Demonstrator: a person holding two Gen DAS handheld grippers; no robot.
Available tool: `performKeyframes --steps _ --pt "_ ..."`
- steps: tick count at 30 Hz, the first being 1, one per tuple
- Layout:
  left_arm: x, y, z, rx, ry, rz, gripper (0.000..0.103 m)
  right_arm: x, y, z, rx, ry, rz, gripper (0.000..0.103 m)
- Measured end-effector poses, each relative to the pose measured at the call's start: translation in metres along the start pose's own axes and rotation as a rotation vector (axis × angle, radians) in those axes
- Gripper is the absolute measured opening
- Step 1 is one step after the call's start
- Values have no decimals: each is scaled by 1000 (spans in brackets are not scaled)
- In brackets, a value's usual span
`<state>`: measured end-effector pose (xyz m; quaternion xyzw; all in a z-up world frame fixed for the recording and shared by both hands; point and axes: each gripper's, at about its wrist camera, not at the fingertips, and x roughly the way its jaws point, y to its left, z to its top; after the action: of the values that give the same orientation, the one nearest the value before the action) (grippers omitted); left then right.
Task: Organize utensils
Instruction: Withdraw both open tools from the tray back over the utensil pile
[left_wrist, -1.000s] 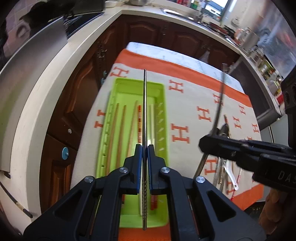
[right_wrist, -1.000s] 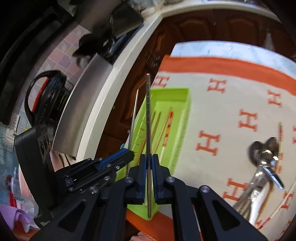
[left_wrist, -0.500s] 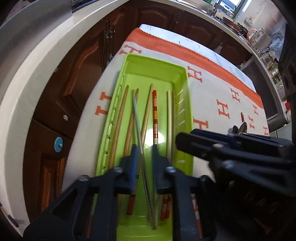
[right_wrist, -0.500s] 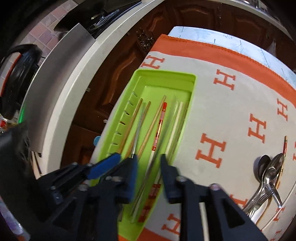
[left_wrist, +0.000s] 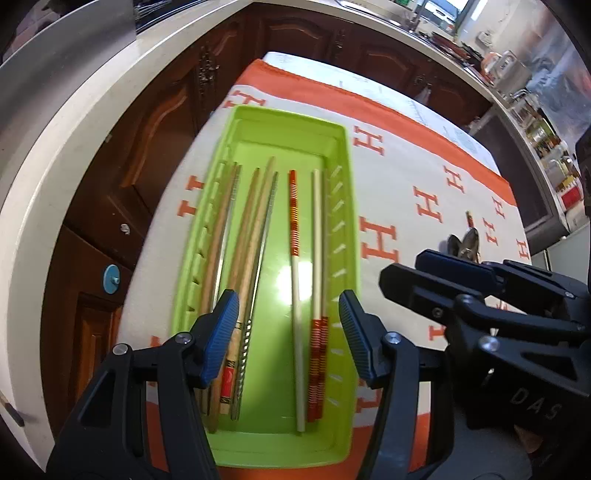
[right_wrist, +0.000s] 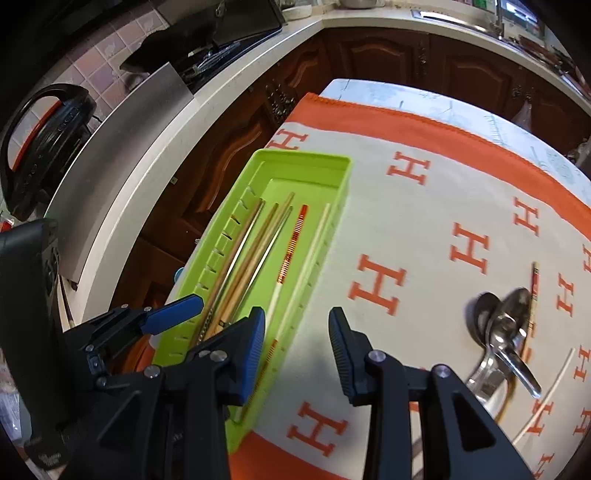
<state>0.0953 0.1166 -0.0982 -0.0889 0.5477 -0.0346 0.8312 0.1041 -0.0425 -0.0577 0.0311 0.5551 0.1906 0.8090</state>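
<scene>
A lime green tray (left_wrist: 340, 155) (right_wrist: 332, 173) lies on the orange and cream cloth (left_wrist: 406, 192). Several chopsticks lie lengthwise in it: wooden ones (left_wrist: 221, 225), metal ones (left_wrist: 266, 229) (right_wrist: 269, 243), a red-banded one (left_wrist: 293, 214) (right_wrist: 291, 243) and a white one (left_wrist: 316, 229). My left gripper (left_wrist: 288, 325) hovers open above the tray's near half, nothing between its fingers. My right gripper (right_wrist: 295, 343) is open and empty over the tray's right rim. Spoons (right_wrist: 506, 325) and loose chopsticks (right_wrist: 533, 291) lie on the cloth to the right.
A pale kitchen counter (right_wrist: 155, 155) with dark wooden cabinets (left_wrist: 155, 122) curves along the left and far sides. A black appliance (right_wrist: 40, 140) and a steel panel stand on the counter at left. Bottles and jars (left_wrist: 546, 140) crowd the far right.
Both grippers held a metal chopstick upright one second ago. Both opened and the metal chopsticks now lie in the green tray. The jaws have spread wider since.
</scene>
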Motion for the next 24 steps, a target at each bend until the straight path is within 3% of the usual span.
performKeyframes --steps 9,17,24 --pt "2 -29 -17 37 18 -37 53 -33 -29 -37 -34 -61 -111 36" --pt "-12 -70 -25 124 -20 -59 53 -61 -78 -78 33 -64 -198 36" --pt "-5 -122 -31 239 4 -100 53 -98 -114 -102 137 -135 -236 36"
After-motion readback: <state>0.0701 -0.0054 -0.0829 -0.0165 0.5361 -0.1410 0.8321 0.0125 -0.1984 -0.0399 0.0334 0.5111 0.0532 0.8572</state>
